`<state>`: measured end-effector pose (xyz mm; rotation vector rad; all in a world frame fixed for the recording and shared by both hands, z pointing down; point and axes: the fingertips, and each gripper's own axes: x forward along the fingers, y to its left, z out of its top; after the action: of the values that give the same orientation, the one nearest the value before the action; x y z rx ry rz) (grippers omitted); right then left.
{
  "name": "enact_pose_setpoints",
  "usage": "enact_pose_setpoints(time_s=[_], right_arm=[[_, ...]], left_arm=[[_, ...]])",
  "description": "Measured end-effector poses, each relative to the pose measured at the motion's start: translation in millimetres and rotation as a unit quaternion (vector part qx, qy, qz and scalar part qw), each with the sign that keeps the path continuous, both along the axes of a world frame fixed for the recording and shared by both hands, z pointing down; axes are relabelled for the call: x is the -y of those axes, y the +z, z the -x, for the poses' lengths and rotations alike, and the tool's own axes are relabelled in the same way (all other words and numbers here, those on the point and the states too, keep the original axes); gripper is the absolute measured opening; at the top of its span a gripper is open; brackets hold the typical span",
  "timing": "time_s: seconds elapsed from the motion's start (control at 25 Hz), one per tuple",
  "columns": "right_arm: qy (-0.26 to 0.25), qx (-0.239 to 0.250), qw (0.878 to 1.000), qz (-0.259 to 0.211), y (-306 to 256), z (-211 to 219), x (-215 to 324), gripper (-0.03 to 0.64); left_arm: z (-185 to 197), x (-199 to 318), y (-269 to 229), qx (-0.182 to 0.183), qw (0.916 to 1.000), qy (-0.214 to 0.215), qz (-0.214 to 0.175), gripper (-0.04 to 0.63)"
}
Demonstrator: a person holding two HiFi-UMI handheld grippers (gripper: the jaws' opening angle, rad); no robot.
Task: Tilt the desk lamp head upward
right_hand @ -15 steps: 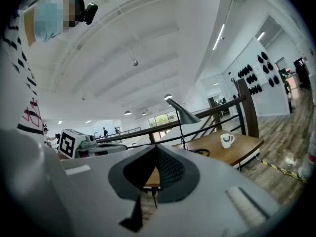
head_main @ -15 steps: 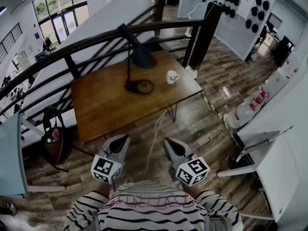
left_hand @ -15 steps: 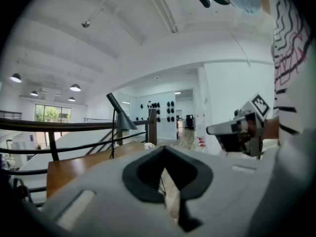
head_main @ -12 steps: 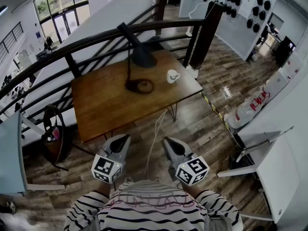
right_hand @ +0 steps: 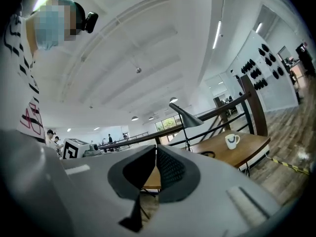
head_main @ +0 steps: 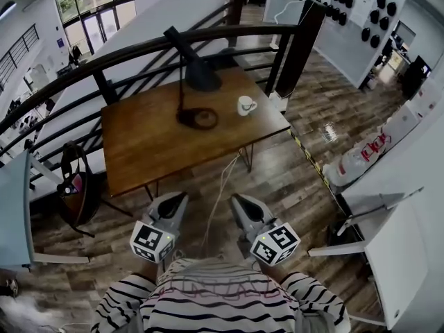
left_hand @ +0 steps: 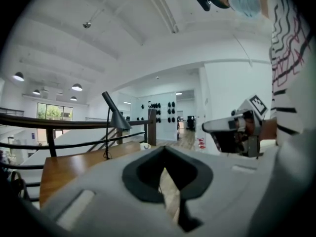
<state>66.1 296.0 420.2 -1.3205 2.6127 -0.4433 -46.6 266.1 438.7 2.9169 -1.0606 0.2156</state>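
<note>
Both claws are shut and empty, the left claw (head_main: 178, 200) and right claw (head_main: 236, 201) hanging well short of the table (head_main: 152, 151). The desk lamp head (head_main: 202, 79) droops at the far side. Best to nudge its lower rim upward while steadying the base (head_main: 198, 119); its joint is too small to judge. The railing (head_main: 132, 50) crowds in behind and the cup (head_main: 245, 105) sits to the right; the near tabletop lies open.

A brown wood desk (head_main: 152, 151) stands on the wood floor (head_main: 298, 179). A black lamp (head_main: 198, 75) stands near the far edge of the desk (its round base sits flat on top). A white cup (head_main: 245, 105) sits to its right, not touching it.
</note>
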Motion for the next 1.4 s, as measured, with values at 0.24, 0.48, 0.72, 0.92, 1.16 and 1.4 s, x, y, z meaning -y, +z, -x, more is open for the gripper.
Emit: enact_pose_setpoints(time_s=[0.24,0.48,0.72,0.92,1.16,1.4], right_arm=[[-0.017,-0.002,1.0,0.002,8.9,-20.4,1.0,0.112],[-0.022,0.005,1.0,0.011,21.5,-27.1,22.4,0.17],[-0.011,0.003,1.0,0.017,24.0,-12.0,73.5,0.179],[0.008,0.0,1.0,0.016,14.8,12.3,131.8,0.179],[0.045,-0.004,0.999,0.009,3.0,43.8,195.7,0.179],[0.077,-0.005,0.997,0.007,-3.8,78.9,248.7,0.179]], left_arm=[[-25.6,-5.8,10.1,-0.004,0.9999,-0.014,0.001,0.039],[-29.0,6.4,26.6,-0.005,0.9996,-0.023,0.018,0.106],[-10.4,67.9,28.0,-0.015,0.9993,-0.027,0.02,0.129],[14.6,133.1,17.9,-0.018,0.9996,-0.009,0.021,0.132],[49.4,203.7,12.1,-0.022,0.9993,0.019,0.024,0.132],[86.3,257.0,8.3,-0.023,0.9984,0.046,0.024,0.132]])
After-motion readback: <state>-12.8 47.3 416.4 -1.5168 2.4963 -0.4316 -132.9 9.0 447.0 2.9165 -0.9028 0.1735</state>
